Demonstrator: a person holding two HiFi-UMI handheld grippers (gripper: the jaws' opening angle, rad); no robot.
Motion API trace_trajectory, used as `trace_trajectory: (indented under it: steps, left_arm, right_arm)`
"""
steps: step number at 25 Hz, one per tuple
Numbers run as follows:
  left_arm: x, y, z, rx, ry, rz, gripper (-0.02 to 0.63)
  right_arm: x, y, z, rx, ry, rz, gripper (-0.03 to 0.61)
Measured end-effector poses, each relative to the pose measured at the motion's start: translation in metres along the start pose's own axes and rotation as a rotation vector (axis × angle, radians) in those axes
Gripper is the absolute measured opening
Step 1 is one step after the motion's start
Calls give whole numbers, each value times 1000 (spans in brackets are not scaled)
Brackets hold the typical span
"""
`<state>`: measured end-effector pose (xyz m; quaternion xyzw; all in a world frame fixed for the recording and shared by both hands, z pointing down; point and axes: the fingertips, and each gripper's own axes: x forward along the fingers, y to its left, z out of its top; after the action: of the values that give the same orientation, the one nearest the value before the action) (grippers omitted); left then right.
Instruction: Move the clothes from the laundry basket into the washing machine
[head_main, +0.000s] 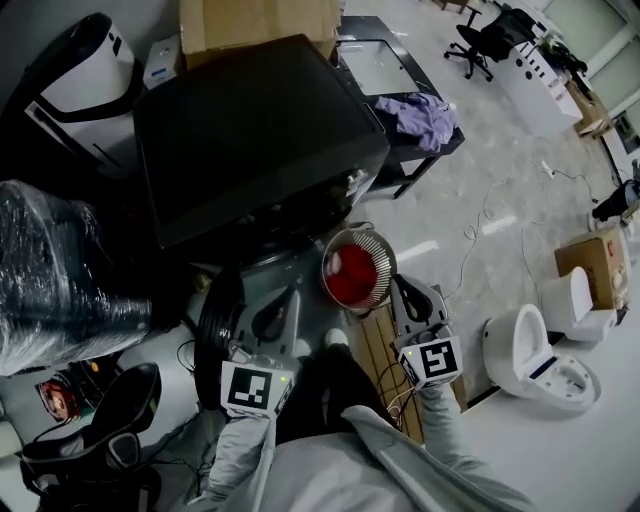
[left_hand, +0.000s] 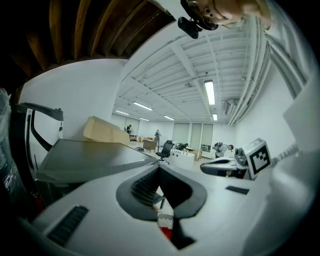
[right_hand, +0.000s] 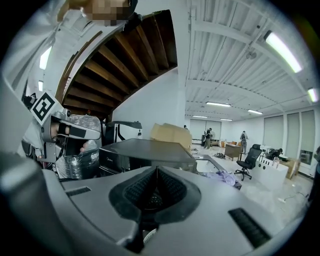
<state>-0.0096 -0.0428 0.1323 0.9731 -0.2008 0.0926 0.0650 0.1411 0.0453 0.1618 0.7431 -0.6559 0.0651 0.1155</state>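
A round laundry basket (head_main: 378, 250) with red clothes (head_main: 352, 274) in it stands on the floor in front of the black washing machine (head_main: 250, 130), whose lid is down. My left gripper (head_main: 292, 295) is left of the basket and my right gripper (head_main: 402, 288) is at its right rim. Both are shut and hold nothing. In the left gripper view the jaws (left_hand: 160, 169) meet at the tip, and a strip of basket and red cloth (left_hand: 165, 224) shows below them. The right gripper (right_hand: 156, 170) points at the machine (right_hand: 145, 150). Purple clothes (head_main: 425, 115) lie on a low black table.
A plastic-wrapped dark bundle (head_main: 50, 270) fills the left. A white appliance (head_main: 80, 80) and a cardboard box (head_main: 255, 20) stand behind the machine. A wooden pallet (head_main: 385, 350) lies under the basket. A white toilet-shaped object (head_main: 535, 360), a box (head_main: 595, 260) and cables are at the right.
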Motion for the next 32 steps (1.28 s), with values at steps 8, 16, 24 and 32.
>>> trace_trajectory:
  steps: [8,16,24,32]
  left_arm:
    - [52,15,-76,-68,55,105,18]
    - [95,19,-169,-121,78,178,18]
    - [126,21,-262,-144,64,201,18]
    - [142,33,-343,-162,67,214,18]
  right_arm:
    - [56,-27,-88,7,58,67,17]
    - [112,-40,-195,-47,115,133,17]
    - [153,-36,-324,-114,186,171,17]
    - [179,-33,-430,-116,243,173,17]
